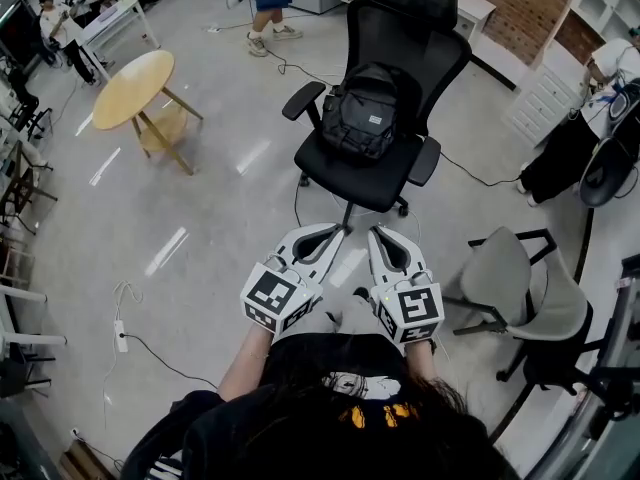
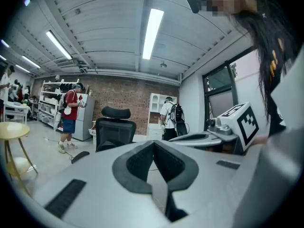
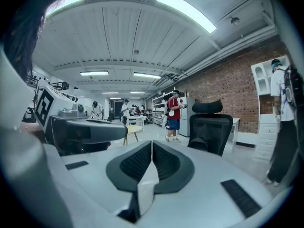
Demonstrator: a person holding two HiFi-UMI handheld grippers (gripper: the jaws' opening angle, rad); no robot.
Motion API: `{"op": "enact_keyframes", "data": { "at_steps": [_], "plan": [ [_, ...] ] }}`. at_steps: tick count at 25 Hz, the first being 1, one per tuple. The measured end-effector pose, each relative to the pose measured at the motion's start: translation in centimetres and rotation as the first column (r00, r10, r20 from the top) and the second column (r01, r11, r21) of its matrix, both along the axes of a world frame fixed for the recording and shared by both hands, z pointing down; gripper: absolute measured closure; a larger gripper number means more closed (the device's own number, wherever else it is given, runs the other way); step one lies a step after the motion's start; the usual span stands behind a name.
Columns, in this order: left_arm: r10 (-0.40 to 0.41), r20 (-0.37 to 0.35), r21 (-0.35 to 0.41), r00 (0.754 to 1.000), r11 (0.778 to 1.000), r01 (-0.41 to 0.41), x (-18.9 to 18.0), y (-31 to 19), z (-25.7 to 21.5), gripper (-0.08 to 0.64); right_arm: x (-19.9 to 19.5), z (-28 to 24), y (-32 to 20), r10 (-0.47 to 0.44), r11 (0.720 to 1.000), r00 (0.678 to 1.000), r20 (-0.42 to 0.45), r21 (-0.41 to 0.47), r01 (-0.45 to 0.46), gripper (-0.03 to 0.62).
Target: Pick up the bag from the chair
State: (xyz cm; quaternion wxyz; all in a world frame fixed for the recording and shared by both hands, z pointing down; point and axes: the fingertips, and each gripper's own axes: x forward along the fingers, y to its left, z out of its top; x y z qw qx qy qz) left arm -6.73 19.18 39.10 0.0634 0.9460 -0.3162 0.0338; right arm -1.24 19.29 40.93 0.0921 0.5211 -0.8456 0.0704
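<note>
The bag, a black backpack, sits on the seat of the black office chair, standing upright with its back leaned on the backrest, so its long axis runs up the backrest towards the headrest. In the head view it lies straight ahead of both tongs and well apart from them, with bare floor between. The left gripper and the right gripper are held side by side close to the person's body, both pointing at the chair. The bag's middle falls almost between their two lines, perhaps a shade towards the right one, so neither hand looks clearly nearer. Each gripper's own view shows its jaws closed together, pad against pad, with nothing between them; both are empty. In those views the gripper bodies hide most of the seat. A dark lump below the backrest in the right gripper view may be the bag, though this is not certain. Judging from this, the reach forward comes first, and the jaws will need to part before they meet the bag's top.
</note>
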Motion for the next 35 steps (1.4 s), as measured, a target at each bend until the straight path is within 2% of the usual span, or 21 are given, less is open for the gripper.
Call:
{"op": "enact_keyframes", "data": {
  "at_steps": [6, 11, 20, 27, 35],
  "plan": [
    [-0.002, -0.001, -0.022, 1.000, 1.000, 0.002, 0.1, -1.4, 1.0, 0.555, 0.0, 0.5, -1.3, -0.004, 1.000, 1.000, -0.029, -0.009, 0.004, 0.583],
    [-0.024, 0.000, -0.034, 1.000, 0.999, 0.024, 0.6, -4.6, 1.5, 0.555, 0.6, 1.1, -4.6, -0.020, 1.000, 0.999, -0.029, -0.019, 0.020, 0.583],
    [-0.094, 0.024, -0.047, 0.995, 0.994, 0.096, 3.1, -14.8, 2.7, 0.555, 4.2, 2.3, -14.5, -0.071, 0.997, 0.997, -0.021, -0.033, 0.070, 0.583],
    [-0.140, 0.023, -0.011, 0.990, 0.990, 0.141, 6.8, -23.4, 0.8, 0.555, 8.2, 1.4, -23.0, -0.111, 0.993, 0.994, -0.012, -0.026, 0.111, 0.583],
    [-0.192, 0.049, -0.010, 0.980, 0.981, 0.193, 9.4, -29.0, 0.5, 0.555, 10.5, 1.4, -29.6, -0.177, 0.984, 0.984, 0.002, -0.024, 0.177, 0.583]
  ]
}}
